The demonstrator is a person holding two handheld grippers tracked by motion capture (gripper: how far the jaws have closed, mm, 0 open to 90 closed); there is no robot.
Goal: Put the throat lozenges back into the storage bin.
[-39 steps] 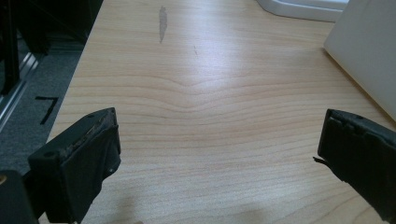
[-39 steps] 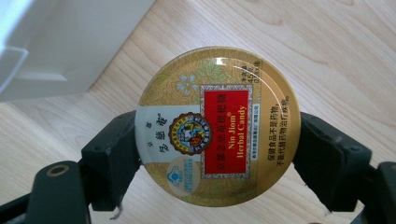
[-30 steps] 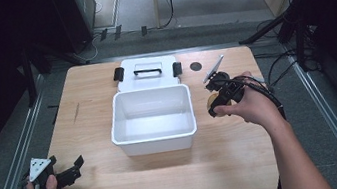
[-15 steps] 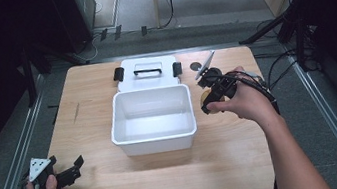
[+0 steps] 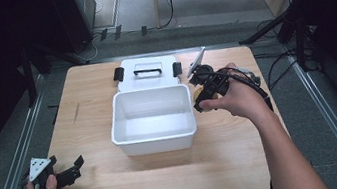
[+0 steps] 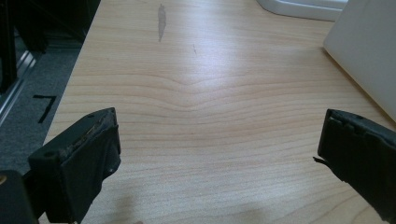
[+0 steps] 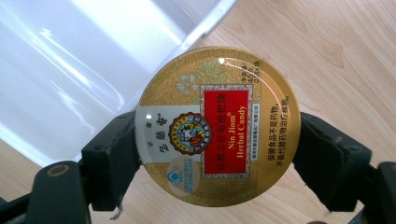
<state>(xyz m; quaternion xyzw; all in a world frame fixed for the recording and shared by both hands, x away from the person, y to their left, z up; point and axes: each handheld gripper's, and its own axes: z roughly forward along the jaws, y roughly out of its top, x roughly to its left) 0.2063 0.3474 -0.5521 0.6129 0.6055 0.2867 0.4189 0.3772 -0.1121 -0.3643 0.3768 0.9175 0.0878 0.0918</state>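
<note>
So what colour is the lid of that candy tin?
Gold, with a red label panel; the candy tin shows best in the right gripper view.

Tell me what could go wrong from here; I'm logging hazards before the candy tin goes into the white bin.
1. The right claw grips the round candy tin only by its smooth rim, so it might slip or twist out.
2. The tin sits level with the white bin's right wall and could clip that rim when moved across.

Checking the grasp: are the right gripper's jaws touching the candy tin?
Touching. The right gripper view shows the right gripper with both black jaws pressed against opposite edges of the round gold candy tin.
</note>
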